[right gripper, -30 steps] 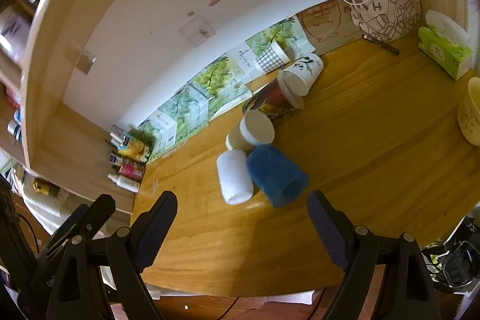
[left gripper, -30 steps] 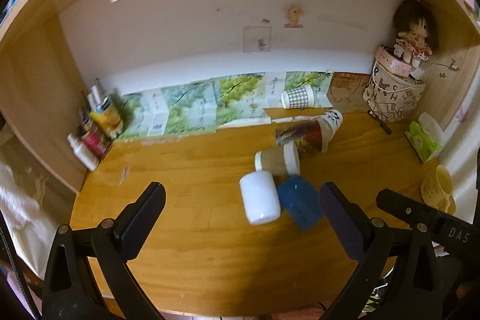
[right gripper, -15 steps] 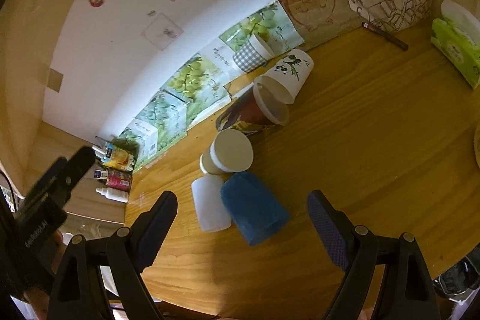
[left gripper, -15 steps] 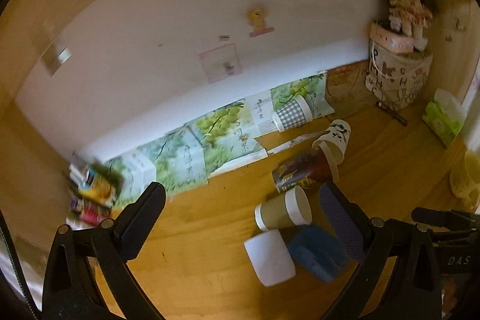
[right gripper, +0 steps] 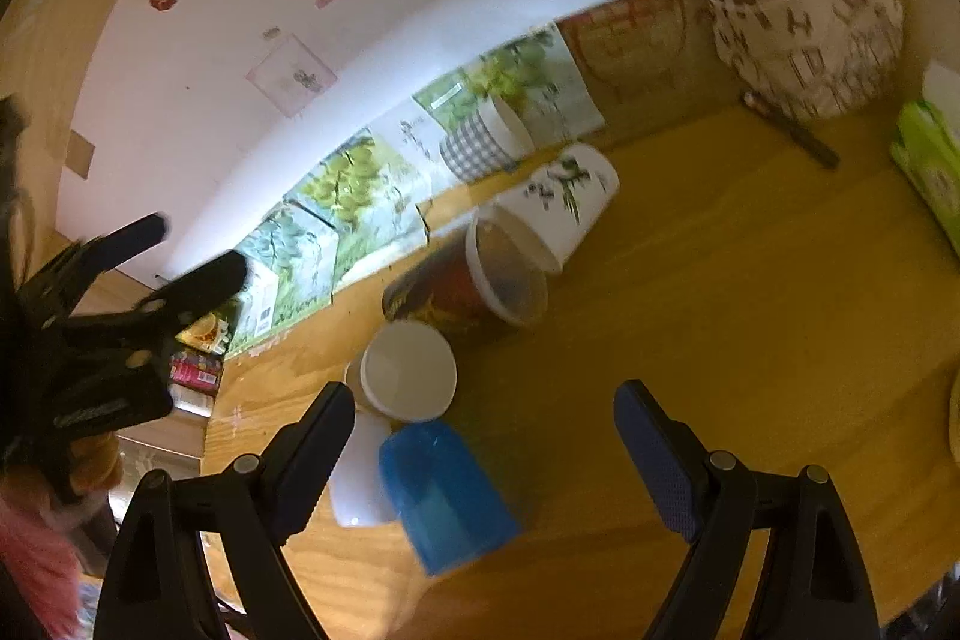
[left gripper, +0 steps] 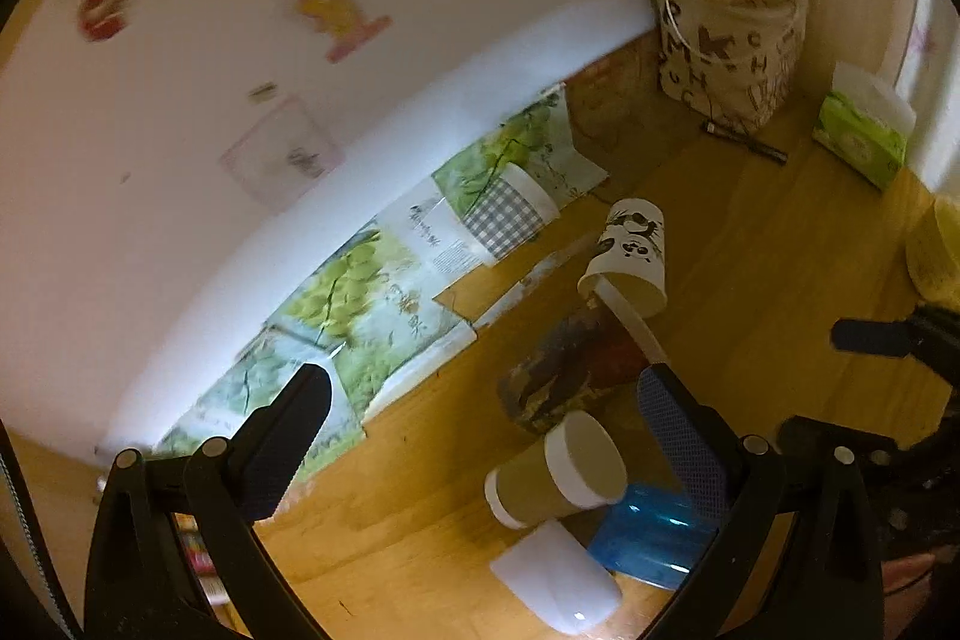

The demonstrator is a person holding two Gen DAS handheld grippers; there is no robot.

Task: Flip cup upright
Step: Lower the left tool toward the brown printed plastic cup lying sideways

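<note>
Several cups lie on their sides in a cluster on the wooden desk [right gripper: 720, 340]: a blue cup [right gripper: 441, 496] [left gripper: 654, 535], a white cup [right gripper: 357, 472] [left gripper: 555, 583], a tan paper cup [right gripper: 408, 370] [left gripper: 555, 472], a dark printed cup [right gripper: 474, 289] [left gripper: 570, 373], a panda-print cup [right gripper: 561, 199] [left gripper: 630, 256] and a checked cup [right gripper: 480, 142] [left gripper: 507, 211]. My right gripper [right gripper: 483, 436] is open, above the blue cup. My left gripper [left gripper: 480, 427] is open, left of and above the cluster.
A printed fabric basket [left gripper: 729, 52] with a doll stands at the back right. A green tissue pack [left gripper: 861, 136] and a yellow cup [left gripper: 933, 250] are at the right. Green printed boxes [left gripper: 366, 298] line the white back wall. Small bottles [right gripper: 195, 370] stand at the left.
Both grippers have moved forward toward the cup cluster. The cups look larger and lower in both views. No cup has moved.
</note>
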